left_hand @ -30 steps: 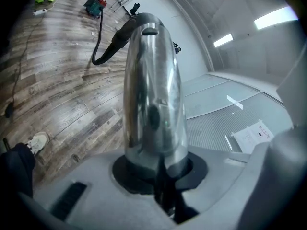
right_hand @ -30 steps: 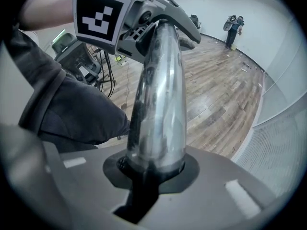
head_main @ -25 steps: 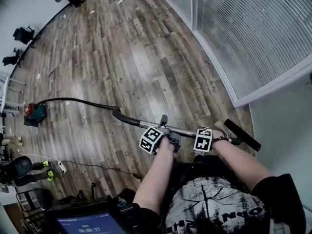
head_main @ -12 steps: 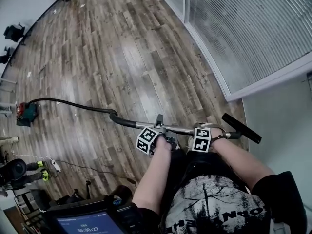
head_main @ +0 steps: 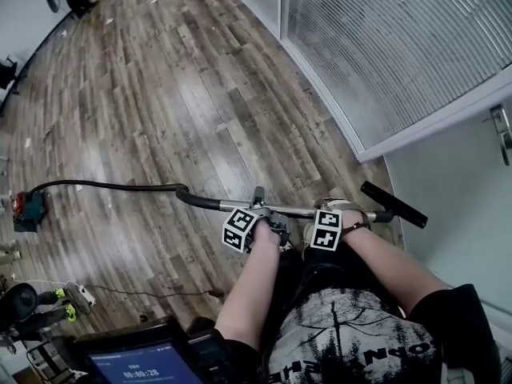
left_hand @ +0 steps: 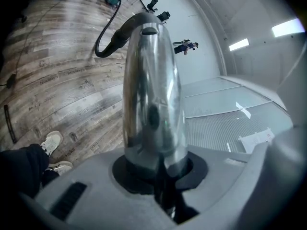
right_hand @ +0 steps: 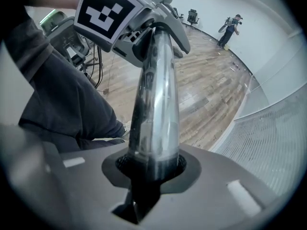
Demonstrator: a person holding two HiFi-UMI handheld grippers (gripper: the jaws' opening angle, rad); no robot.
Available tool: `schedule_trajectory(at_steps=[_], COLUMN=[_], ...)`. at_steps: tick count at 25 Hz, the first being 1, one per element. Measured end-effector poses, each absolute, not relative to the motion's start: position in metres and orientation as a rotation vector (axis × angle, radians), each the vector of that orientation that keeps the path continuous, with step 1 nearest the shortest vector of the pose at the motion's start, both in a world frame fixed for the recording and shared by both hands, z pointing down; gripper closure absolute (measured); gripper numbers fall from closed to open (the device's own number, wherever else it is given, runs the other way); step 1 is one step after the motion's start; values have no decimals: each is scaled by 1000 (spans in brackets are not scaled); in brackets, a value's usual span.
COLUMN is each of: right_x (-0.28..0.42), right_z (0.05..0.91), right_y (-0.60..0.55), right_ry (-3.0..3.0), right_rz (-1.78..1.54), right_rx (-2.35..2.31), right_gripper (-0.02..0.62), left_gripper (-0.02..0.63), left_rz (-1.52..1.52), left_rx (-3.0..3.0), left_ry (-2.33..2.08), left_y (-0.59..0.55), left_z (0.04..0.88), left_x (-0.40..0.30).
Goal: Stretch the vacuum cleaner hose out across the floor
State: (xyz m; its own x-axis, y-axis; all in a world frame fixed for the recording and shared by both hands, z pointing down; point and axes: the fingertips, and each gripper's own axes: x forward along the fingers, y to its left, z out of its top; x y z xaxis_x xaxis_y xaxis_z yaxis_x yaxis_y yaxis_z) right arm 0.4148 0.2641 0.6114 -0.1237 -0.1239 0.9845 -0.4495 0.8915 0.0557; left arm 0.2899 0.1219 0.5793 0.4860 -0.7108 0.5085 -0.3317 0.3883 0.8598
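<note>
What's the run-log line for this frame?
left tongs: shut on metal wand | right tongs: on same wand, jaws just eased wider | hose: runs left over floor to vacuum body

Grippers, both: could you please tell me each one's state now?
Left gripper: closed on the tube.
Right gripper: holds the tube too; its jaws just opened slightly.

I look down on a wood-plank floor (head_main: 176, 118) beside a blind-covered glass partition (head_main: 400, 46); 2 ceiling lights (left_hand: 238, 44) glow above white walls (left_hand: 204, 11).
</note>
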Motion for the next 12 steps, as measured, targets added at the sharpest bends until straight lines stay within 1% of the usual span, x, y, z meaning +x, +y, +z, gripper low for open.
schedule_trajectory(at_steps=[8,12], right_x=[421,449], right_z=[606,631], right_y=[271,263], right_ry=[-1705,-1721], right_rz=[333,362], right_rx=[431,400], right_gripper=[511,511], left_gripper=[546,512], left_rz=[-291,-195], left_rx=[1203,1326], left_ry=[-1070,-936], left_y=[128,124], left_z=[577,596], left_x=[300,339])
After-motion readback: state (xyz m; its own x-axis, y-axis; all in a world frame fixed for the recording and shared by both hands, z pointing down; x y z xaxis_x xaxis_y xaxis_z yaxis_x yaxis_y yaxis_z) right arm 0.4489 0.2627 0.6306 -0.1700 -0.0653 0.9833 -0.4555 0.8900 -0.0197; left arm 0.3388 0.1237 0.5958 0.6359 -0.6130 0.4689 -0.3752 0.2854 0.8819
